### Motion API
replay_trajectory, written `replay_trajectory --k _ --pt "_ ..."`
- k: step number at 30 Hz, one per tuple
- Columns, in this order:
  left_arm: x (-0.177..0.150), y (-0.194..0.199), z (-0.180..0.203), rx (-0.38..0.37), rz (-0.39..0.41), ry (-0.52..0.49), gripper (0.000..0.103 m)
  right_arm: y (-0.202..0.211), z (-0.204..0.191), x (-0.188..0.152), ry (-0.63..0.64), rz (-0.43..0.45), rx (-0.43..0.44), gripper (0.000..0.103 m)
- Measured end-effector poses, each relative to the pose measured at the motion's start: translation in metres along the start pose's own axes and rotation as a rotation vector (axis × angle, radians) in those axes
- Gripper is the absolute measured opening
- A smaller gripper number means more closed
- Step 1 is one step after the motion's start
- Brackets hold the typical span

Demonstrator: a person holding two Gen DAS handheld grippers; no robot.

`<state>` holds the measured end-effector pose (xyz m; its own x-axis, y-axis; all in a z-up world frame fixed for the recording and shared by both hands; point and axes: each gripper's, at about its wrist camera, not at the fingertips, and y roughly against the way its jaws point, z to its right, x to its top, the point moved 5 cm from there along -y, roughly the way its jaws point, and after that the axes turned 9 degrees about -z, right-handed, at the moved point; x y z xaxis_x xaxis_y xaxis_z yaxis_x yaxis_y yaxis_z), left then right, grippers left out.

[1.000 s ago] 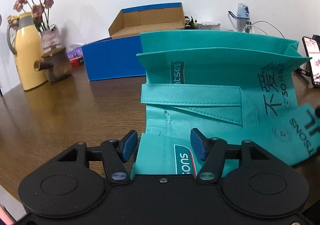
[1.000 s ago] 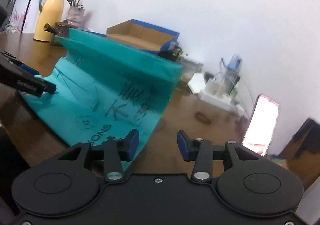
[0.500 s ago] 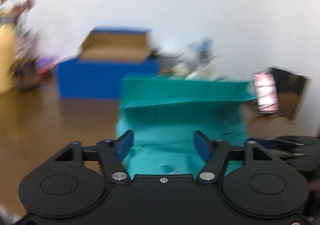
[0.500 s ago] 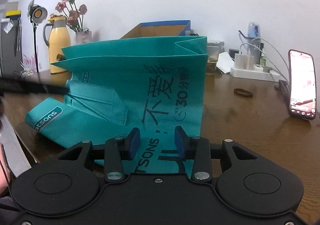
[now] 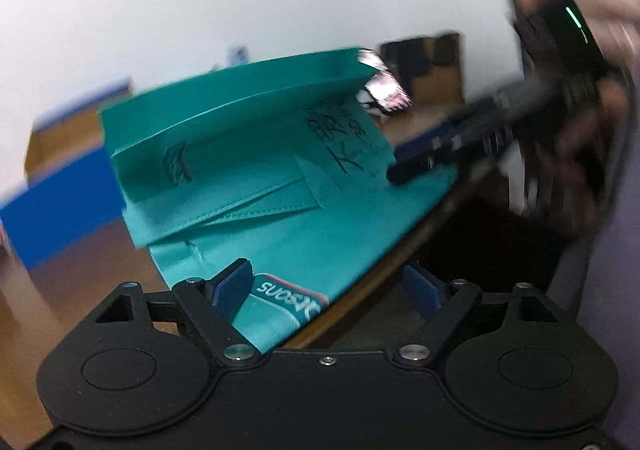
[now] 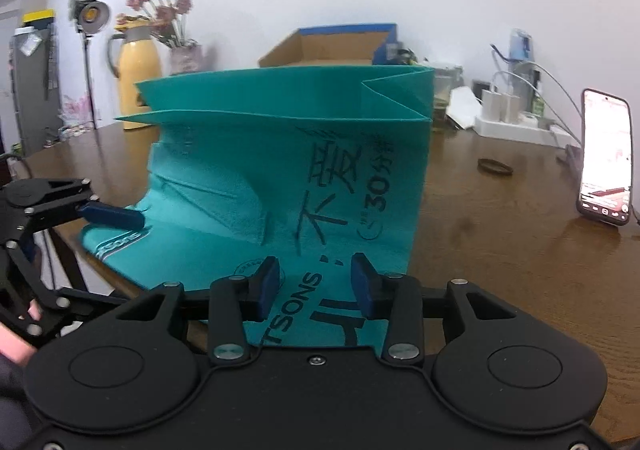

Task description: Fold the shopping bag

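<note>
Right wrist: tongs (image 6: 316, 286) parted over bag (image 6: 280, 153).

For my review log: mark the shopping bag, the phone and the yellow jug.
shopping bag (image 6: 280, 169): right wrist view, printed front panel.
phone (image 6: 606, 157): right wrist view, lit screen.
yellow jug (image 6: 138, 85): right wrist view, body.

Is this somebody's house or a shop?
Most likely a room at home. A wooden table holds a yellow jug, pink flowers, a propped-up phone and the teal shopping bag.
</note>
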<state>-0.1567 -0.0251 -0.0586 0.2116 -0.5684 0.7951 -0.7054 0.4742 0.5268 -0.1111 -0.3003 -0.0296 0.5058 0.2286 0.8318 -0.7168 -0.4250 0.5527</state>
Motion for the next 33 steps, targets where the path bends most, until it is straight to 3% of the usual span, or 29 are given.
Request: replay_trajectory --k 2,8,10,13,19,23,28,33 --pt "-0.003 0.000 -0.003 -0.012 0.007 -0.043 0.082 0.005 0.001 -0.003 0.010 -0.007 0.051 0.046" --pt "-0.003 -0.004 -0.014 -0.042 0.013 -0.071 0.083 0.015 -0.001 0.000 0.135 -0.100 0.197 0.069" --pt "-0.004 -0.004 -0.014 -0.038 0.015 -0.103 0.083 0.017 -0.003 -0.001 0.164 -0.114 0.233 0.079" --pt "-0.007 -0.002 -0.018 -0.041 0.020 -0.136 0.083 0.019 -0.007 -0.007 0.225 -0.094 0.270 0.083" --pt "-0.006 -0.009 -0.036 -0.072 0.008 -0.138 0.083 0.030 -0.012 -0.024 0.354 -0.024 0.292 0.083" --pt "-0.006 -0.005 -0.053 -0.126 0.016 -0.070 0.083 0.035 -0.013 -0.040 0.411 0.062 0.272 0.083" --pt "-0.004 -0.007 -0.064 -0.109 0.021 -0.001 0.078 0.043 0.003 -0.042 0.327 0.120 0.287 0.062" --pt "-0.005 0.001 -0.080 -0.166 0.028 0.089 0.076 0.044 0.013 -0.040 0.265 0.131 0.351 0.060"
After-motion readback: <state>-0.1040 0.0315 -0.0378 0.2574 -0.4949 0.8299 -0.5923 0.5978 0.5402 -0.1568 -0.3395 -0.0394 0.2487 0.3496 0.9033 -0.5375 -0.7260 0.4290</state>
